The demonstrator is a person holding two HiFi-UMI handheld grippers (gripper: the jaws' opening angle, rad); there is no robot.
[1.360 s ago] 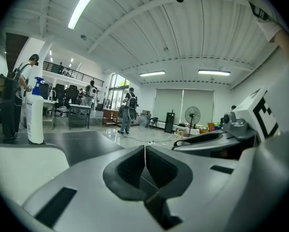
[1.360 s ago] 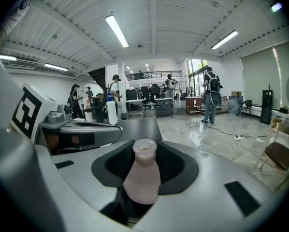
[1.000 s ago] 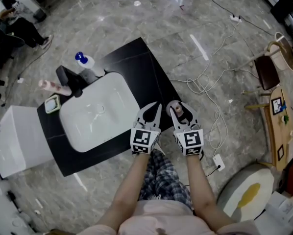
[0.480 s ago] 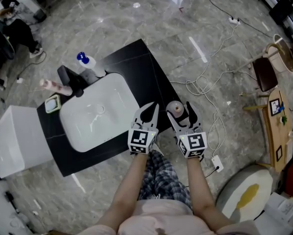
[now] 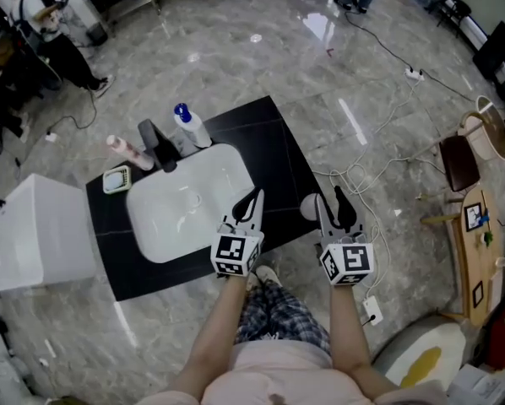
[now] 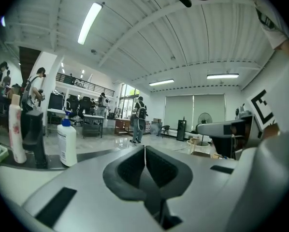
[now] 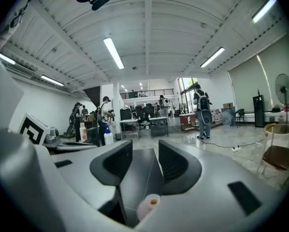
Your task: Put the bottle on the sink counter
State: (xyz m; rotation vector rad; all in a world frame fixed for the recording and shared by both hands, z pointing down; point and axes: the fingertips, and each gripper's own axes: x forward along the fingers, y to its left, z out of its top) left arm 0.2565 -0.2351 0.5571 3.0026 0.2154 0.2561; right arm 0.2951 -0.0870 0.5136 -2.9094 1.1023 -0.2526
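Since a second ago our right gripper (image 5: 329,197) has let go of the bottle (image 5: 310,207), which stands at the black counter's (image 5: 261,142) right corner beside the white sink (image 5: 210,184); only the right gripper view shows it low between those closing fingers, untouched, while our left gripper's (image 5: 254,199) fingers are shut, empty.

3 btls (image 5: 190,126) (image 5: 127,153) (image 5: 310,207), 1 sink (image 5: 178,228), 1 faucet (image 5: 155,143)

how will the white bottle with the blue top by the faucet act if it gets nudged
The white bottle stands upright, tall and narrow, so a push near its top would probably tip it. It looks like smooth plastic, so likely stiff and somewhat slippery. How full it is cannot be seen.
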